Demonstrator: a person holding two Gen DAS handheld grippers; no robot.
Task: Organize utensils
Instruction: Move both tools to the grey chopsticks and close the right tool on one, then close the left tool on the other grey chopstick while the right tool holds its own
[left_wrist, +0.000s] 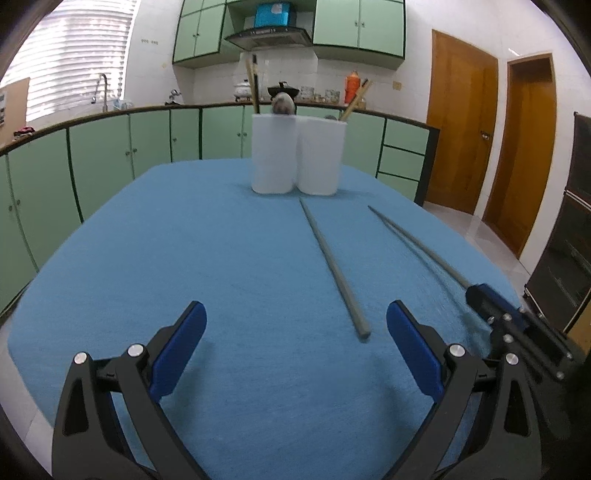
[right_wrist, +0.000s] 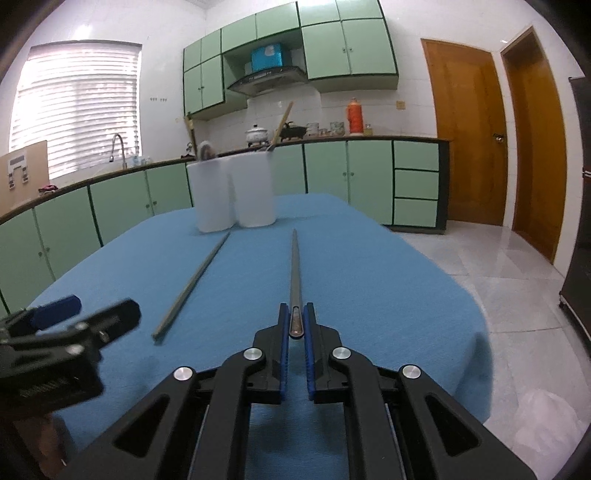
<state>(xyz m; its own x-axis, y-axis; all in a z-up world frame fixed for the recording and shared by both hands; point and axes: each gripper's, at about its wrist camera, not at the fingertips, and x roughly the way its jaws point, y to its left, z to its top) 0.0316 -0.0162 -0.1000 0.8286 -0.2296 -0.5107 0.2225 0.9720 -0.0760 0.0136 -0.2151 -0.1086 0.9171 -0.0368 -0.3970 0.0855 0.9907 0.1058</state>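
Two white holders (left_wrist: 298, 155) (right_wrist: 236, 192) stand side by side at the far end of the blue table (left_wrist: 184, 258) (right_wrist: 369, 266), with wooden sticks and a spoon poking out. My right gripper (right_wrist: 296, 314) (left_wrist: 480, 295) is shut on the thick end of a grey chopstick (right_wrist: 294, 273) (left_wrist: 413, 240), whose tip points toward the holders. A second grey chopstick (left_wrist: 332, 269) (right_wrist: 192, 284) lies loose on the cloth between the grippers. My left gripper (left_wrist: 295, 321) (right_wrist: 66, 314) hovers open over the cloth, its right finger just right of the loose chopstick's near end.
Green kitchen cabinets (left_wrist: 147, 140) and a counter with pots run behind the table. Wooden doors (right_wrist: 465, 129) are at the right, with tiled floor (right_wrist: 498, 288) beyond the table's right edge. A white bag (right_wrist: 546, 417) lies on the floor.
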